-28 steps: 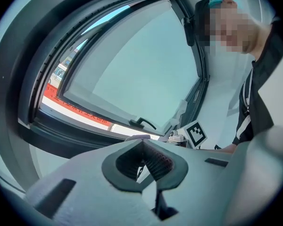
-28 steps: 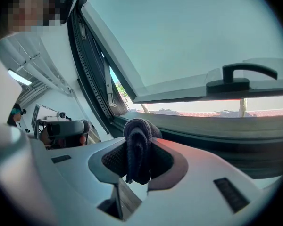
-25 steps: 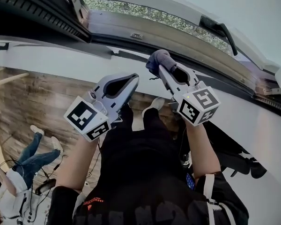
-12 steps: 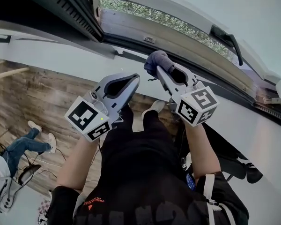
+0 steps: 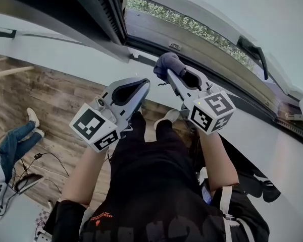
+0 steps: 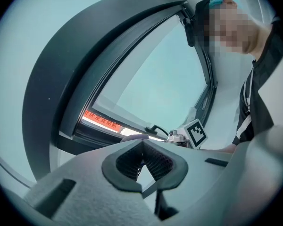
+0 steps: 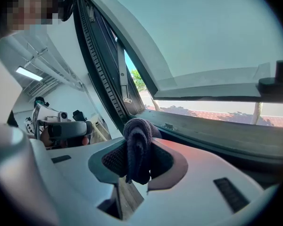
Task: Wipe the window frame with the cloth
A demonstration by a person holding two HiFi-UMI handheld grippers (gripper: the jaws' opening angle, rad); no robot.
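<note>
A dark purple-grey cloth [image 5: 167,64] is bunched at the tip of my right gripper [image 5: 171,74], which is shut on it. The cloth sits just over the inner edge of the window frame's lower sill [image 5: 212,52]. In the right gripper view the cloth [image 7: 137,142] hangs folded between the pads, with the weathered sill [image 7: 217,128] right behind it. My left gripper [image 5: 141,88] hovers below and to the left of the cloth, away from the frame. It is shut on nothing, its pads meeting in the left gripper view [image 6: 142,155].
The dark sash [image 5: 108,9] stands open at the upper left and a black window handle [image 5: 253,52] is at the right. A white wall band [image 5: 65,59] runs under the sill. On the wooden floor at the left are a person's legs in jeans [image 5: 12,140] and cables [image 5: 35,173].
The window frame has slid rightward in the head view. The cloth in my right gripper now sits further left along the sill, nearer the sash corner. Both grippers keep their states.
</note>
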